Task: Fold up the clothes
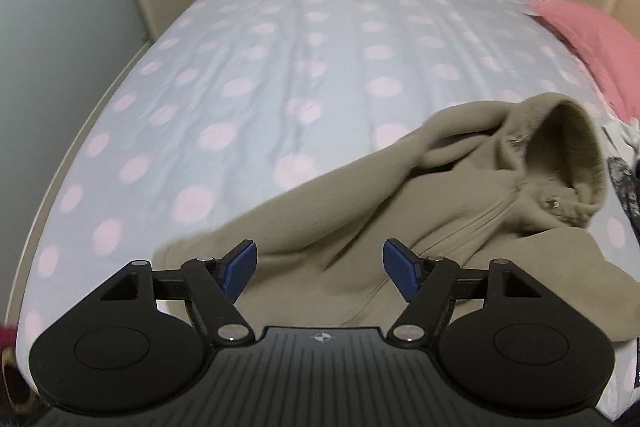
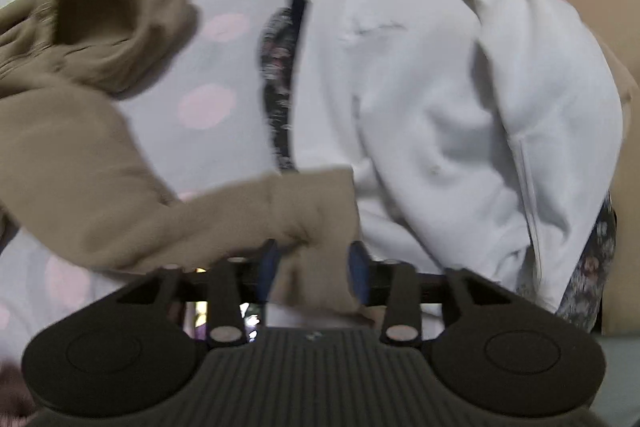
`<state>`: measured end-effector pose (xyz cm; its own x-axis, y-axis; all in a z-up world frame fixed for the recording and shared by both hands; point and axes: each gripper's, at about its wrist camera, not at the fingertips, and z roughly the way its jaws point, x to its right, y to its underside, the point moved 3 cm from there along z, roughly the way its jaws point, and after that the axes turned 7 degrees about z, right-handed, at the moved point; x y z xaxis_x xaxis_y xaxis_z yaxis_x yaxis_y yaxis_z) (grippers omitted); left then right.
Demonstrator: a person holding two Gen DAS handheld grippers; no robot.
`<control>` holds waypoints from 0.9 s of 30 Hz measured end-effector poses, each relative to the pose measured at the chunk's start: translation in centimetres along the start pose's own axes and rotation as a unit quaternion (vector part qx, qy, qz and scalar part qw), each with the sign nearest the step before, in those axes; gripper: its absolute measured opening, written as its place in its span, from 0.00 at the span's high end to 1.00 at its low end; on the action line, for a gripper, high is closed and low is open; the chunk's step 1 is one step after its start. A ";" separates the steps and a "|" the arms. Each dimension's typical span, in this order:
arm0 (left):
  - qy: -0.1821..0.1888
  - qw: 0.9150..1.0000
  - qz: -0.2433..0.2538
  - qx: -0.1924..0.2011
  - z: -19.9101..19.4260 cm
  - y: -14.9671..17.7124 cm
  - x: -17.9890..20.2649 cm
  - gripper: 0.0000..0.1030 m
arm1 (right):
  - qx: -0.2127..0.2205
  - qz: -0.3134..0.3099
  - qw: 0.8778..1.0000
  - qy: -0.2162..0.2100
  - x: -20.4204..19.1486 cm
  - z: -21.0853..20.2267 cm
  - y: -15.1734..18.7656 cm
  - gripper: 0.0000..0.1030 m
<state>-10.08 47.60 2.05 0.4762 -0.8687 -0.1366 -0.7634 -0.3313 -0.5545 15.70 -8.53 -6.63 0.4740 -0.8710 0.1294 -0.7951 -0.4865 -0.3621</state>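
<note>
- Tan fleece hoodie (image 1: 400, 211) lies rumpled near the bed's (image 1: 240, 67) right edge, beside a white garment (image 2: 420, 107).
- Left tongs (image 1: 319, 269) gape empty above it.
- Right tongs (image 2: 312, 267) stand part-open around its cuff (image 2: 316, 211), pads apparently clear; the cuff may slip out, or white cloth get pinched too.

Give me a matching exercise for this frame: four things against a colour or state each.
Things:
1. hoodie
2. pillow
3. bedsheet
4. left gripper

Descriptions:
A. pale blue with pink dots
B. tan, hood standing open
C. jaws apart, nothing between the pads
D. pink, at the bed's far right

Pairs: 1-B, 2-D, 3-A, 4-C
</note>
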 end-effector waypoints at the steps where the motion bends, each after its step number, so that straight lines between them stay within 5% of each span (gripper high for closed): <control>1: 0.003 1.000 0.009 0.002 0.5 -0.6 0.6 0.33 | 0.003 -0.010 1.000 -0.005 -0.1 -0.4 0.0 0.56; 5: 0.013 0.999 0.040 0.008 3.1 -3.2 2.9 0.30 | 0.016 -0.035 0.998 -0.054 -1.7 -2.7 -1.0 0.44; 10: 0.030 0.997 0.064 0.015 7.8 -6.6 5.5 0.30 | 0.018 -0.039 0.991 -0.123 -6.2 -1.7 -3.0 0.43; 20: 0.031 0.985 0.168 -0.004 18.3 -9.6 12.0 0.29 | 0.003 -0.016 0.976 -0.216 -15.7 7.8 -7.5 0.33; 27: 0.026 0.983 0.173 -0.046 24.3 -9.8 13.1 0.30 | -0.026 0.020 0.970 -0.243 -18.4 14.5 -9.5 0.31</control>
<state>14.25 48.45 -14.21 0.1589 -0.9523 -0.2605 -0.9131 -0.0414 -0.4056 20.04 13.10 -18.98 0.5548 -0.7603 -0.3379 -0.8284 -0.4672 -0.3090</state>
